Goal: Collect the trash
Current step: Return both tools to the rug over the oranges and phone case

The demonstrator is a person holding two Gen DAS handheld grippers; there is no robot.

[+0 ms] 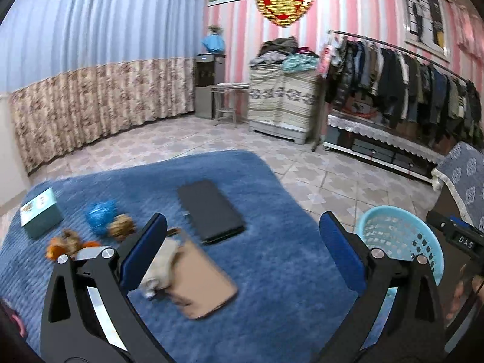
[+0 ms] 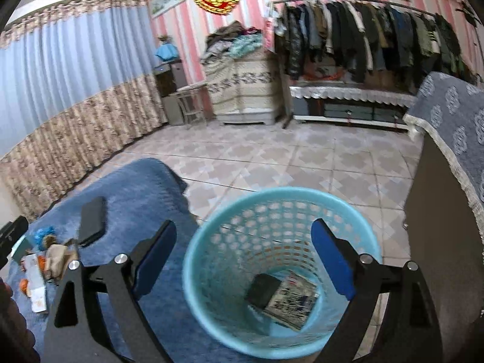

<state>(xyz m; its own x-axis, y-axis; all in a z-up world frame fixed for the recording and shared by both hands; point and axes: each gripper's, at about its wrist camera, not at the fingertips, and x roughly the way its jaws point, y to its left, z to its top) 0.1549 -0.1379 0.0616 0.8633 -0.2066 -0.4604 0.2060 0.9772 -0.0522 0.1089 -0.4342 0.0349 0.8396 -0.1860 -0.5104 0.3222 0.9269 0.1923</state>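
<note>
Pink-and-white striped walls [image 1: 357, 9] are seen at the back, where a gold and red heart ornament [image 1: 283, 1] is hung. The left side is covered by blue curtains [image 1: 99, 30] with a floral lower band. A patterned tile floor [image 2: 302, 157] is laid throughout. A loaded clothes rack [image 1: 402, 81] is set beside a cloth-draped cabinet [image 1: 281, 103] piled with garments.

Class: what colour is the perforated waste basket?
Light blue basket; clearest in the right wrist view.
</note>
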